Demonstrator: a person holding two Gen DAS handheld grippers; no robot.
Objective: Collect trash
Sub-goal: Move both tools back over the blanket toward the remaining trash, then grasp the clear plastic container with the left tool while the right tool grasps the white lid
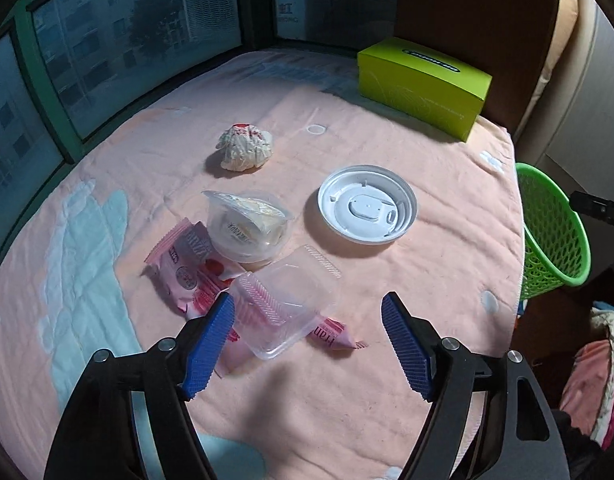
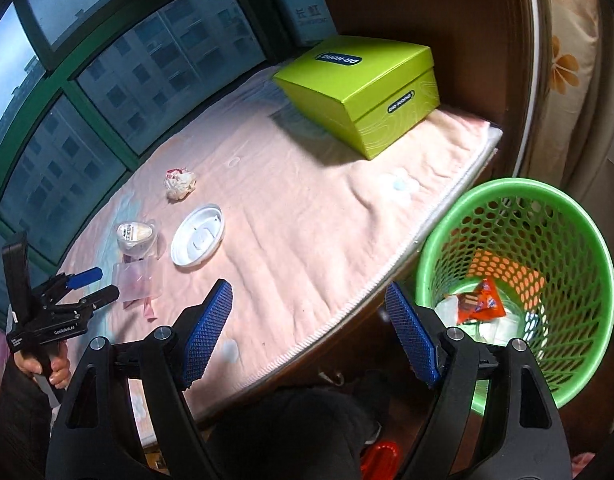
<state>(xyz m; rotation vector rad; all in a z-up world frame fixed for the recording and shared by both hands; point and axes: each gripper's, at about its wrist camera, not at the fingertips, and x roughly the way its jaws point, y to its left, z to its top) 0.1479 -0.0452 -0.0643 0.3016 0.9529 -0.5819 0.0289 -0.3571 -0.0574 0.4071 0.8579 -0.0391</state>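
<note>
Trash lies on a pink blanket (image 1: 427,280): a clear plastic tray (image 1: 283,300), pink wrappers (image 1: 187,268) under it, a clear lidded cup (image 1: 247,228), a crumpled paper ball (image 1: 247,148) and a white round lid (image 1: 367,204). My left gripper (image 1: 307,308) hangs open just above the clear tray, its left pad beside the tray's edge, nothing pinched. The right wrist view shows that left gripper (image 2: 105,283) at the far left. My right gripper (image 2: 307,296) is open and empty over the blanket's edge, beside the green mesh basket (image 2: 507,188). An orange wrapper (image 2: 481,300) and white scraps lie in the basket.
A lime-green box (image 1: 423,84) stands at the back right of the blanket, against a brown panel. Green-framed windows (image 1: 107,40) run along the left and back. The basket (image 1: 547,232) stands below the blanket's right edge. A person's hand (image 2: 47,368) holds the left gripper's handle.
</note>
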